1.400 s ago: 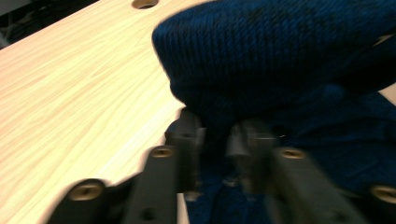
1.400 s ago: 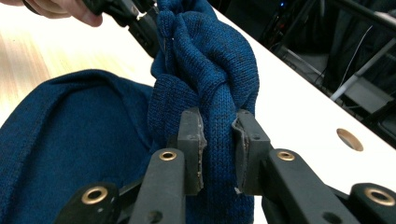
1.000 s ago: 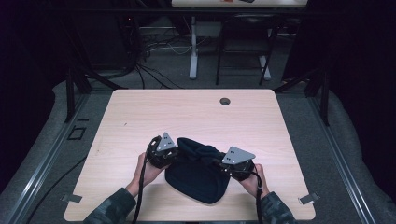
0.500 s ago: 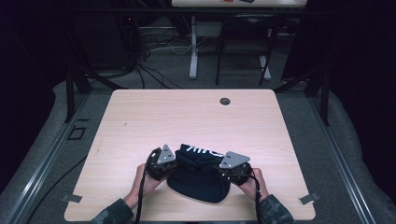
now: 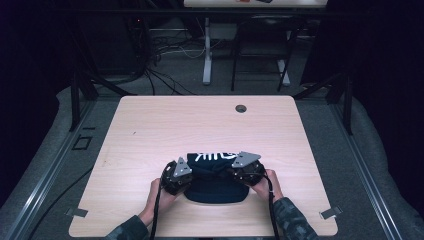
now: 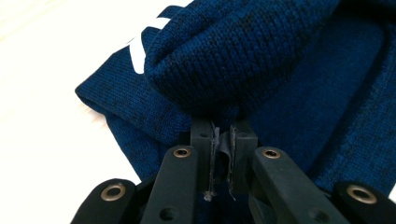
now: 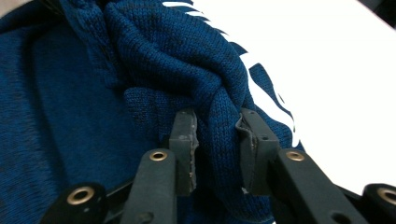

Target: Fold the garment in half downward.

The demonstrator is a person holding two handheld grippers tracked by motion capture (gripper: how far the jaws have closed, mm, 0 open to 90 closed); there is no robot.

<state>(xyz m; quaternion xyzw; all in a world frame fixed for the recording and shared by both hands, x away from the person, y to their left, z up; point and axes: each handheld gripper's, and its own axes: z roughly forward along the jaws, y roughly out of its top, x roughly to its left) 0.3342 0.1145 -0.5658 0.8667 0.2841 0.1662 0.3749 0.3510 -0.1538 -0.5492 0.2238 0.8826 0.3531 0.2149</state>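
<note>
Low on the pale tabletop [image 5: 150,125], both grippers' fingers are pinching the blue knit hat [image 5: 215,182]; both sides should be pulled evenly.

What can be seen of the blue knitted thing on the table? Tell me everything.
The blue knit garment is dark navy, ribbed wool-like fabric with white lettering on its far side. It lies bunched and partly folded on the near middle of the light wooden table. The left tool pinches a thin fold of it; the right tool clamps a thicker bunched fold. Its far edge rests on the tabletop.
</note>
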